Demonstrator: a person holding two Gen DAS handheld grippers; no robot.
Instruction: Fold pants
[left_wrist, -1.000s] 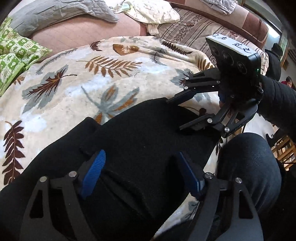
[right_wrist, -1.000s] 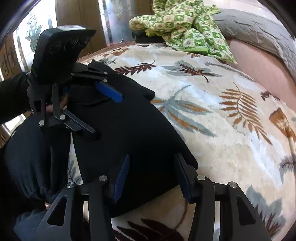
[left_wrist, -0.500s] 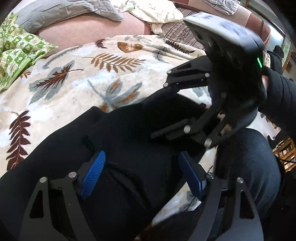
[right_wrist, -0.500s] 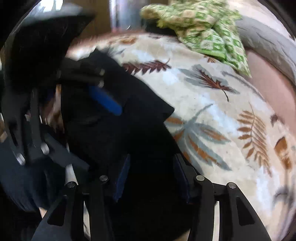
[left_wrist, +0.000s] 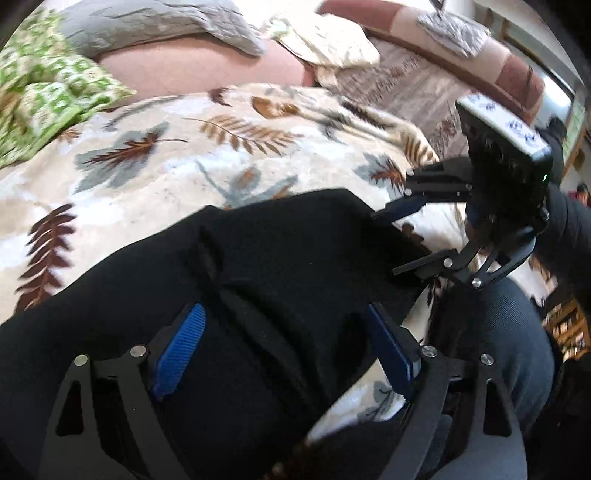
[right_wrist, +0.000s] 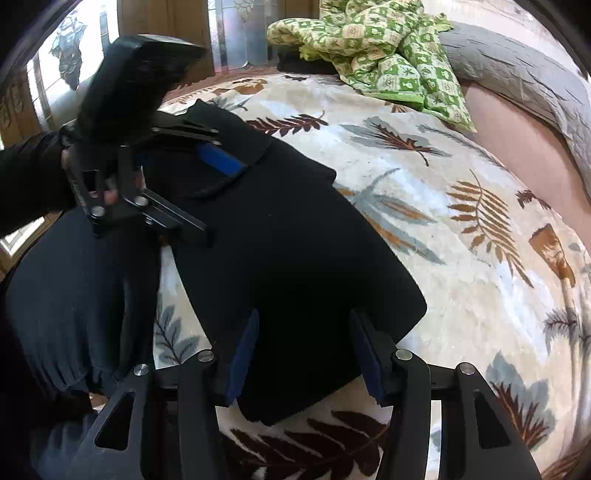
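Note:
Black pants (left_wrist: 277, 251) lie folded on a leaf-patterned blanket (left_wrist: 147, 166). My left gripper (left_wrist: 284, 314) hovers over their near part with its jaws wide apart, the blue pads clear of the cloth, holding nothing. In the right wrist view the left gripper (right_wrist: 221, 201) stands at the far left end of the pants (right_wrist: 288, 229). My right gripper (right_wrist: 303, 317) straddles the near edge of the fold. Its jaws are opening, the black cloth lies flat between them, and the pads do not pinch it. The left wrist view shows the right gripper (left_wrist: 386, 243) at the pants' right edge.
A green checked quilt (right_wrist: 388, 55) and a grey quilt (left_wrist: 166, 26) lie at the head of the bed, beyond bare blanket (right_wrist: 443, 221). A person's leg in dark trousers (left_wrist: 491, 332) presses against the bed's near edge beside the pants.
The right gripper swung in over the pants, then drew back to their right edge. The left gripper shifted only slightly. The pants lie as before.

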